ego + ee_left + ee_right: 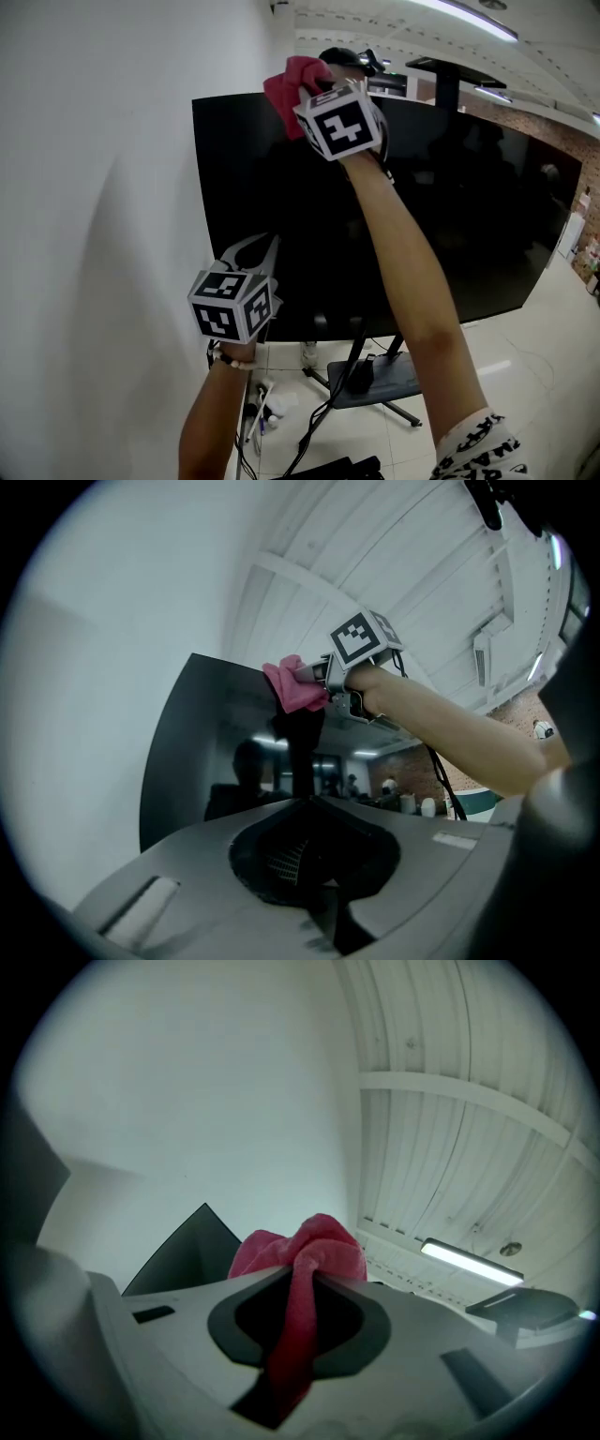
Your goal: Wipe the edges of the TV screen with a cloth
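A large black TV screen (450, 216) stands on a floor stand against a white wall. My right gripper (314, 84) is raised to the screen's top edge near its upper left corner and is shut on a pink cloth (291, 80), which lies bunched on that edge. In the right gripper view the cloth (305, 1260) runs between the jaws, with the TV corner (187, 1246) behind it. My left gripper (258, 248) hangs low by the screen's left side, shut and holding nothing. The left gripper view shows the cloth (295, 686) on the TV (197, 752).
The white wall (94, 187) runs close along the TV's left edge. Below the screen are the stand's dark base (375, 380) and cables with a power strip (258, 412) on the pale floor. A brick wall (562, 141) lies far right.
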`<act>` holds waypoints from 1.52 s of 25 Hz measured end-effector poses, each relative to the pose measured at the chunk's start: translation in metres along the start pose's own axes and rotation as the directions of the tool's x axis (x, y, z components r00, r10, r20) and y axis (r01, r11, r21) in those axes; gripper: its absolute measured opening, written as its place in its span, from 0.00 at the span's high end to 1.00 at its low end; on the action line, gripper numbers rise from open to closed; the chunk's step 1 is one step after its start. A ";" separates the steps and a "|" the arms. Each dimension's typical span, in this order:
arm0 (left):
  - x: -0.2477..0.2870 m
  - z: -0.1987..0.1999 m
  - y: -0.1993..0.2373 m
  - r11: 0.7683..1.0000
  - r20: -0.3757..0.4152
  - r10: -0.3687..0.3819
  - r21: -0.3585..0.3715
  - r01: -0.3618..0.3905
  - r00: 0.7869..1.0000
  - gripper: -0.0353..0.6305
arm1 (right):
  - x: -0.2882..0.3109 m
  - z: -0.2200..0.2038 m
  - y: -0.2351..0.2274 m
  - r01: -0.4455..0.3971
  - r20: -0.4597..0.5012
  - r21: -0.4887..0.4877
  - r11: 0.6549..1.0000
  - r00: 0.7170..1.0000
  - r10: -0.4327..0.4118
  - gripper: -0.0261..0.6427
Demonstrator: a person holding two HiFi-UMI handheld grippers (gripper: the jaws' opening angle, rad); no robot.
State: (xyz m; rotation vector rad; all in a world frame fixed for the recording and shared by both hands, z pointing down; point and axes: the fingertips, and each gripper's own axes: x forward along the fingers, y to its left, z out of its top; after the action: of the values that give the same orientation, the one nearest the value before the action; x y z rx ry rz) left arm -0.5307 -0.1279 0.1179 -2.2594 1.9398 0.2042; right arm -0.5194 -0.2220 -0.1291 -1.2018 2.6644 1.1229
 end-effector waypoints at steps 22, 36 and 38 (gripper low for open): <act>0.159 -0.020 -0.235 0.994 0.036 -0.108 0.004 0.108 0.994 0.94 | -0.123 -0.133 -0.223 0.008 -0.060 -0.049 0.999 0.998 -0.011 0.88; 0.202 -0.019 -0.294 0.973 0.024 -0.229 0.020 0.229 0.973 0.94 | -0.163 -0.180 -0.315 0.106 -0.101 -0.005 0.994 0.989 -0.106 0.88; 0.214 -0.019 -0.310 0.963 0.024 -0.267 0.026 0.267 0.963 0.94 | -0.168 -0.193 -0.336 0.137 -0.111 -0.008 0.991 0.984 -0.137 0.88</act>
State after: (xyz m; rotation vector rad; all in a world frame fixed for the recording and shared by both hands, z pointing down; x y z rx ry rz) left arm -0.1916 -0.2923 0.1020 -2.4569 1.5923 0.1764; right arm -0.1289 -0.3814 -0.1419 -1.4641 2.6097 1.0662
